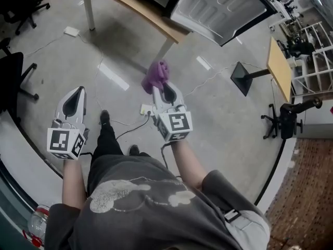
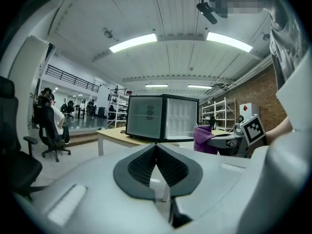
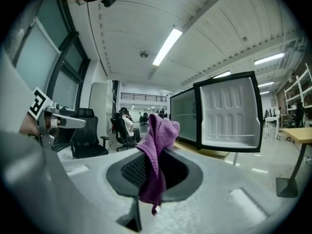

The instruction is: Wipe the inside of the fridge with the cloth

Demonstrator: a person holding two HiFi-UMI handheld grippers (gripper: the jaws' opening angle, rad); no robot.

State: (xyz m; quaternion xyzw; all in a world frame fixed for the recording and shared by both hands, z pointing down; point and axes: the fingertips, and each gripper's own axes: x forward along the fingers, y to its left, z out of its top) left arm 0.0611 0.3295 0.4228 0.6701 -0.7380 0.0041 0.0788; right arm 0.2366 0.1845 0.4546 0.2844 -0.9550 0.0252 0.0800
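A small black fridge stands on a wooden table with its white-lined door swung open. My right gripper is shut on a purple cloth, which bunches above the jaws and hangs down between them. My left gripper is shut with nothing in it; its dark pads meet at the tips. Both grippers are held over the floor, well short of the fridge. In the left gripper view the cloth and the right gripper show at the right.
A grey concrete floor with cables and a white power strip. Black office chairs stand at the left, another at the right beside a black stand base and a second table. Shelving lines the far wall.
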